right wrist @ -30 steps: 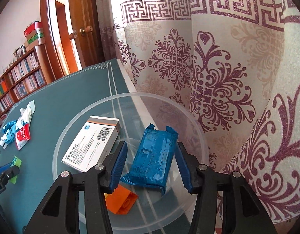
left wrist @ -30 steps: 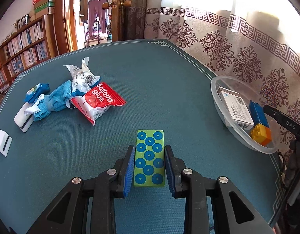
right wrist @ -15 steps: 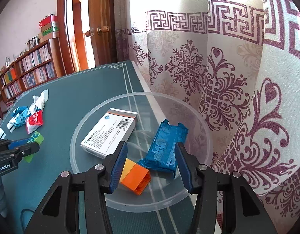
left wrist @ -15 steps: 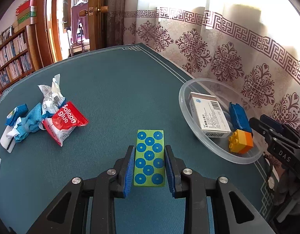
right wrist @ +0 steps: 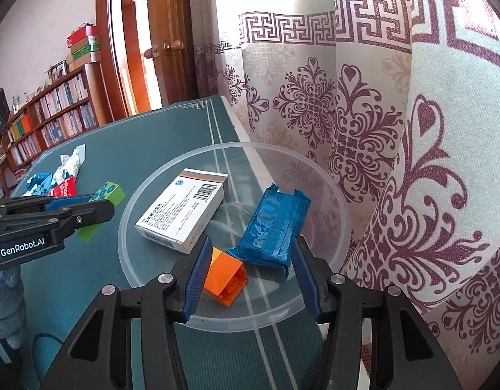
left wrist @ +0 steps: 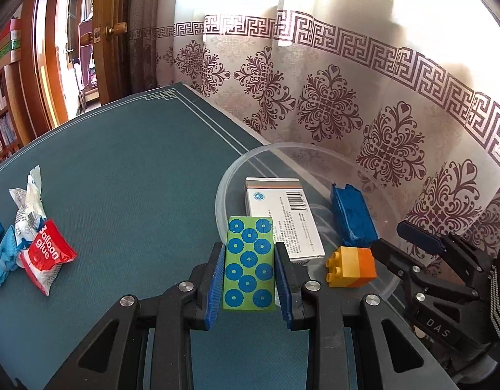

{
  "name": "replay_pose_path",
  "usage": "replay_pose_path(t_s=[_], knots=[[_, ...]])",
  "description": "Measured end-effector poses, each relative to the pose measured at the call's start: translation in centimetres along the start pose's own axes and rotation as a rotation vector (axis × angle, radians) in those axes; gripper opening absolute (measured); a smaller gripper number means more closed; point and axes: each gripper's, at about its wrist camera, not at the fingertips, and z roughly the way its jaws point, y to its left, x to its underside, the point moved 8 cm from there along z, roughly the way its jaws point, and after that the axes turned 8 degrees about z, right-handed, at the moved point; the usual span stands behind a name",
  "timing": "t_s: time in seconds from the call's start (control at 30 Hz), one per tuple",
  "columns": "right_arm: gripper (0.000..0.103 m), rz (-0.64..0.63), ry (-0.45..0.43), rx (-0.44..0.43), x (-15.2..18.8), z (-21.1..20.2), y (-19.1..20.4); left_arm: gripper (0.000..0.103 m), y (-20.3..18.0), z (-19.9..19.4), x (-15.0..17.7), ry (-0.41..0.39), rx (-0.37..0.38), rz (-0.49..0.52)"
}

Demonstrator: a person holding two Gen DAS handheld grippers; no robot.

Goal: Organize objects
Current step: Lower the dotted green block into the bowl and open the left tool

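My left gripper [left wrist: 249, 249] is shut on a green block with blue dots [left wrist: 249, 263], held above the table at the near left rim of the clear plastic bowl [left wrist: 222, 191]. In the bowl lie a white medicine box [left wrist: 282, 214], a blue packet [left wrist: 352, 216] and an orange and yellow brick [left wrist: 352, 266]. The right wrist view shows the left gripper [right wrist: 97, 208] with the block [right wrist: 108, 191] left of the bowl [right wrist: 123, 237]. My right gripper [right wrist: 251, 247] hangs open over the bowl's near side, above the brick [right wrist: 227, 276] and packet [right wrist: 272, 227], gripping nothing.
A red balloon-glue packet [left wrist: 48, 256] and blue and white wrappers [left wrist: 25, 201] lie on the teal tablecloth at the left. A patterned curtain [left wrist: 347, 113] hangs right behind the bowl along the table edge. Bookshelves and a wooden door stand beyond the table.
My left gripper has carried the green block to the right, up to the bowl's rim. The right gripper has drawn back a little, and the blue packet now lies farther ahead of its fingers.
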Motion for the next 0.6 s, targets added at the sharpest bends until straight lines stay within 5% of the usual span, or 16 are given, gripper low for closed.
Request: replay_pose_path(t_s=[0.6], knots=[[0.052,0.0,0.018,-0.041,0.5,0.1,0.5,0.031,-2.6,2.1,-3.1,-0.01,0.075,0.023]])
